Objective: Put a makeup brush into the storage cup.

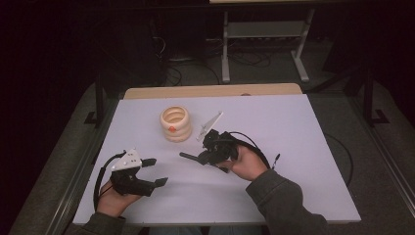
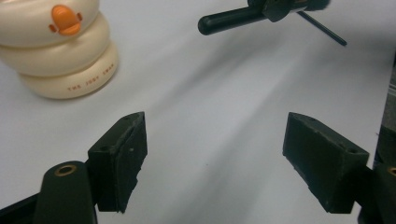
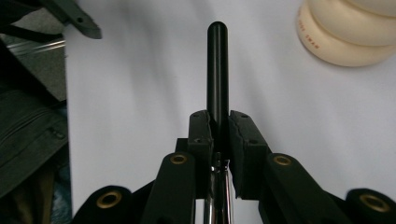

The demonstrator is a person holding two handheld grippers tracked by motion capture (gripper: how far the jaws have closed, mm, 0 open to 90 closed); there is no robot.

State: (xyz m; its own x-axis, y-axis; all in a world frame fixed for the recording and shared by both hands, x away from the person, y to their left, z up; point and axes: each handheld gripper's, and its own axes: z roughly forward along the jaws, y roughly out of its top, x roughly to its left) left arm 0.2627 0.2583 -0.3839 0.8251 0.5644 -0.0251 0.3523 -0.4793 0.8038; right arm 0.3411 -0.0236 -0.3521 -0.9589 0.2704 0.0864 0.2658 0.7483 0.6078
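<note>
My right gripper is shut on a tool with a round black handle. The handle sticks out past the pads toward the table's left, and a shiny metal shaft runs back between the jaws. In the left gripper view the same handle hangs over the table at the top. My left gripper rests near the table's front left, open, with bare tabletop between its pads. A cream container of stacked rings with an orange duck mark stands behind both grippers.
The white table has a wooden strip along its far edge. Beyond it, a grey metal stand and cables lie on the dark floor. A dark sleeve comes in at the bottom right.
</note>
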